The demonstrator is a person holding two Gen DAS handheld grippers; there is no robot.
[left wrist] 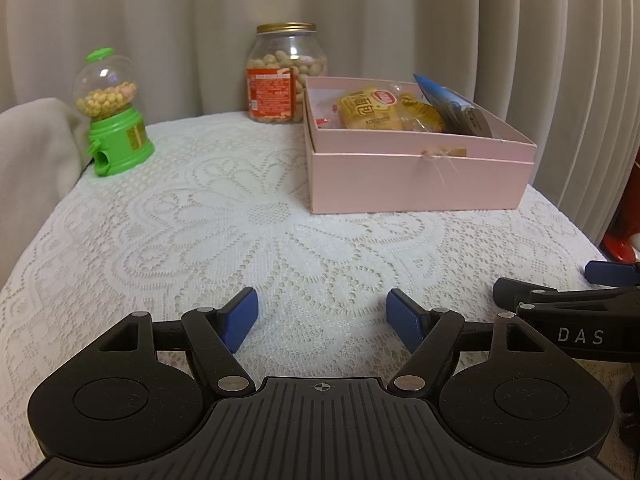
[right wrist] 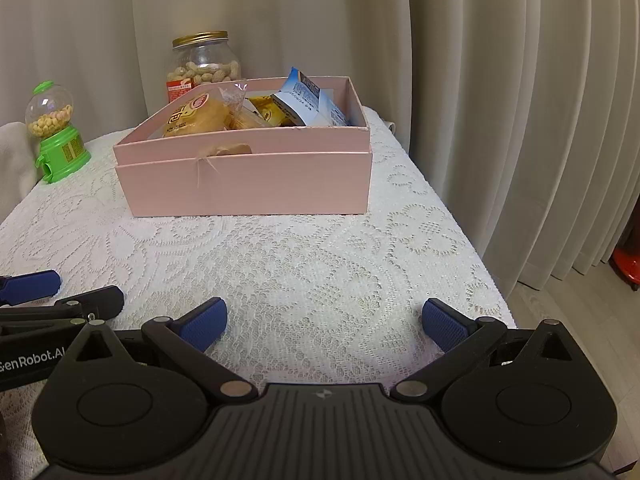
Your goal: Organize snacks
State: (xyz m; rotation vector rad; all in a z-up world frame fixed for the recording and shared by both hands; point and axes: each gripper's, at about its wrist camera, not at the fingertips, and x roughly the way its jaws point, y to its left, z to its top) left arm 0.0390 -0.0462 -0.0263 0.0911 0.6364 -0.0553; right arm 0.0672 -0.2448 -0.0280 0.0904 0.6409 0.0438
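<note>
A pink box [left wrist: 416, 184] [right wrist: 248, 184] stands on the lace-covered table toward the back. Inside it lie a yellow bread packet [left wrist: 366, 110] [right wrist: 196, 116], a gold packet [right wrist: 270, 114] and a blue-and-white packet [left wrist: 448, 100] [right wrist: 310, 100] leaning at the right end. My left gripper [left wrist: 322, 320] hovers open over bare lace, well short of the box. My right gripper [right wrist: 324, 322] is open wide with nothing between its blue pads, also in front of the box. Each gripper shows at the edge of the other's view.
A peanut jar with a gold lid [left wrist: 286, 74] [right wrist: 204, 66] stands behind the box. A green candy dispenser [left wrist: 114, 120] [right wrist: 56, 138] sits at the back left. Curtains [right wrist: 520, 120] hang behind and right; the table's right edge [right wrist: 492, 280] drops to the floor.
</note>
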